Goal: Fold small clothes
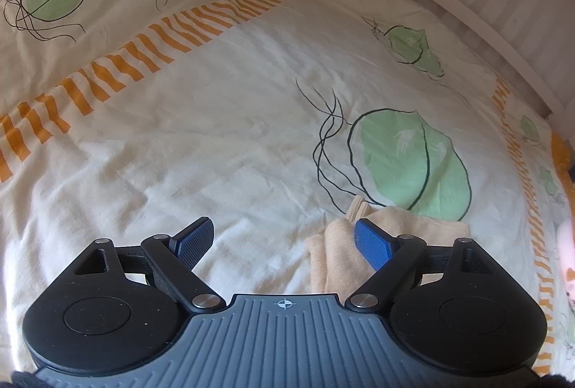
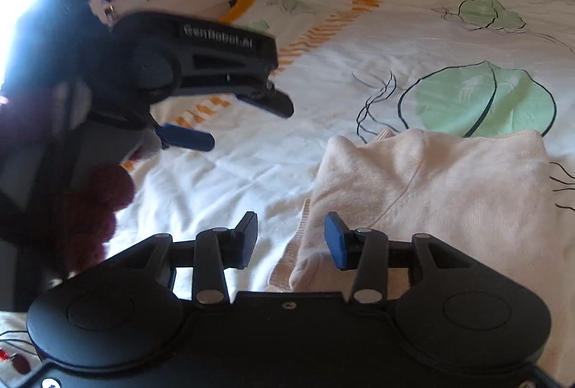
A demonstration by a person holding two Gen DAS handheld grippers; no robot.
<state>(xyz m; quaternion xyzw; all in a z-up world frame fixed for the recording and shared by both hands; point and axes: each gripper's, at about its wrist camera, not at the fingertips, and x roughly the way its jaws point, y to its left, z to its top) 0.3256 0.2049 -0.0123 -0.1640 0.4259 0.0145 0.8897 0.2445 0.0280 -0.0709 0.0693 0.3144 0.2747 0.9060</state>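
Observation:
A pale peach garment (image 2: 431, 194) lies folded on the bedspread, with a ribbed cuff sticking out at its far edge. My right gripper (image 2: 291, 237) hovers at its near left corner. The jaws stand partly apart, the hem lies between and under them, and the pads do not press on it. In the left wrist view the same garment (image 1: 391, 226) shows at the lower right. My left gripper (image 1: 284, 237) is wide open over bare bedspread, its right finger (image 1: 372, 240) above the garment's left edge. The left gripper (image 2: 248, 122) also shows from the right wrist, held above the bed to the garment's left.
The bedspread (image 1: 215, 143) is cream with green leaf prints and orange striped bands. A white bed frame (image 1: 467, 10) and a striped wall run along the far side. Something dark red and fuzzy (image 2: 104, 201) sits at the left. A pink item (image 1: 566, 251) lies at the right edge.

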